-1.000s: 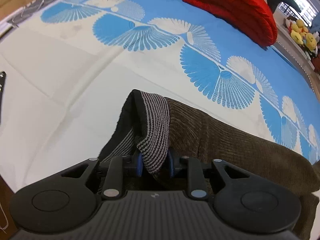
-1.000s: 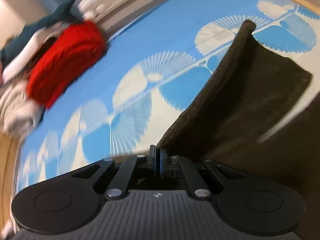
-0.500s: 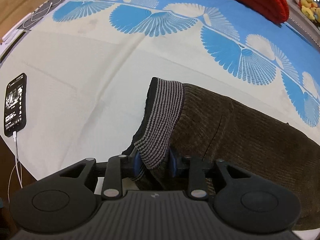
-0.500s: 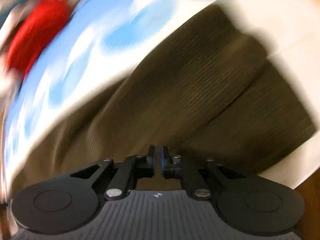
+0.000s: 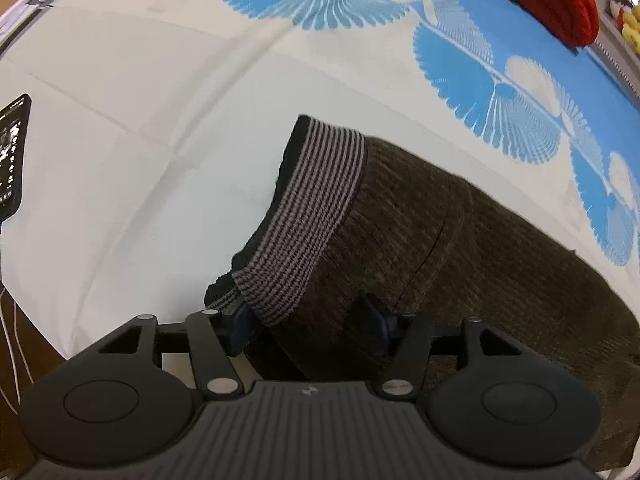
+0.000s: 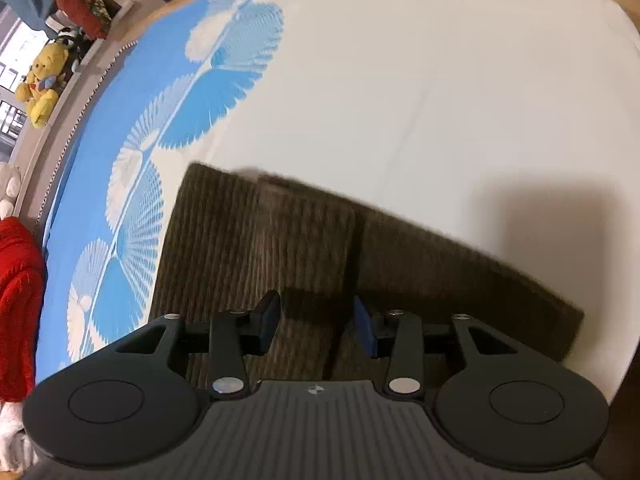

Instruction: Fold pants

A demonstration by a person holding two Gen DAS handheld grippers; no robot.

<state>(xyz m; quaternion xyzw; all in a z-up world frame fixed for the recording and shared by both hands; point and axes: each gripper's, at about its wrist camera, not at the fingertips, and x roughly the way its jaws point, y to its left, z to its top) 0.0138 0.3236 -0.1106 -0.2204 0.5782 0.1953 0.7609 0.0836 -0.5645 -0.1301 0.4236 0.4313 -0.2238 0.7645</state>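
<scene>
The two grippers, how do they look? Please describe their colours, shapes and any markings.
The left gripper and the right gripper look alike: a black body with a ribbed dark grey middle that bears a small round emblem, a large round disc on each side, black linkage bars with silver rivets, and two fingers with blue pads. No cable, hand or sleeve shows.

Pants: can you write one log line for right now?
pants: folded, on bed | left hand-held gripper: opening, waistband between | right hand-held gripper: opening over pants

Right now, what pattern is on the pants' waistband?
Thin grey and black stripes on the waistband, clearest in the left wrist view.
</scene>
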